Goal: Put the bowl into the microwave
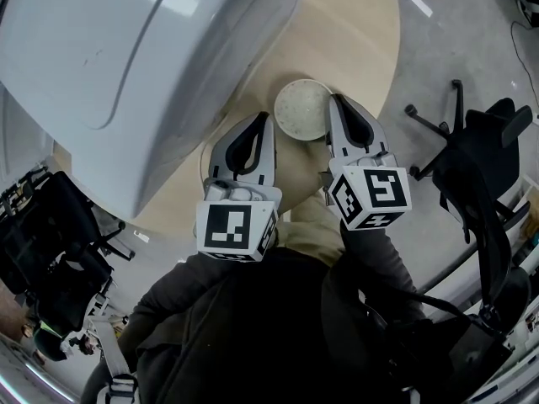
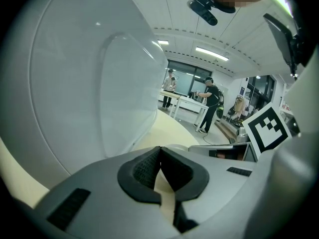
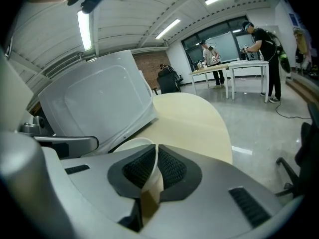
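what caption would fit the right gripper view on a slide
Right gripper pinching the rim of a round white bowl on a pale round wooden table, beside a large white microwave.

A round table [image 1: 358, 32] with a pale, light-wood top carries two things, and its curved right and far edges stand clear above a grey floor. A large white microwave [image 1: 126, 57] takes up the left side of the table, its smooth rounded casing reaching out past the left edge as seen in the head view. A small white bowl [image 1: 301, 108] sits open side up near the table's near edge, just beside the microwave's right-hand lower corner, with bare tabletop between it and the right edge.
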Demonstrator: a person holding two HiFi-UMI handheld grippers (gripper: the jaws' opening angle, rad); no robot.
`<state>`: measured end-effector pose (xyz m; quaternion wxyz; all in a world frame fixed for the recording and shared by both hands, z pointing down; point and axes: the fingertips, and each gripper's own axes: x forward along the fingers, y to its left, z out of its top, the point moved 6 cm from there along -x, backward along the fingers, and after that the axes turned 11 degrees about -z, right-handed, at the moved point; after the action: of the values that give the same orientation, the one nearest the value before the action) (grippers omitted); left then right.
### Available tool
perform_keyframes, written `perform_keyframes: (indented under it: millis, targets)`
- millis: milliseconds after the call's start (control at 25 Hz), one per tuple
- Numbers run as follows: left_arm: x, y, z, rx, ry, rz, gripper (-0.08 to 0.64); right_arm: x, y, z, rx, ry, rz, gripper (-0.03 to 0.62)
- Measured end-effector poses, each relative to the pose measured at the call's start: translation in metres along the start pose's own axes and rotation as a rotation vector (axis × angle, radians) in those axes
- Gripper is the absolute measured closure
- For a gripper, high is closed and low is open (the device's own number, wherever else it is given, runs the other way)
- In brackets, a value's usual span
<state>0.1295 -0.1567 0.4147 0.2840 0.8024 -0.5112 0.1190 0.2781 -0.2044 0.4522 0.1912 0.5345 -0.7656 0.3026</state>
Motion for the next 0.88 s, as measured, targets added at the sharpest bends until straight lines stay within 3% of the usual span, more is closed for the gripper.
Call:
perform_keyframes:
  millis: [880]
  targets:
    - [-0.033,-0.009,0.005,0.005,-0.061,0.052,0.551,-0.024,0.014,0.013,0.010,-0.048,0.050,0.570]
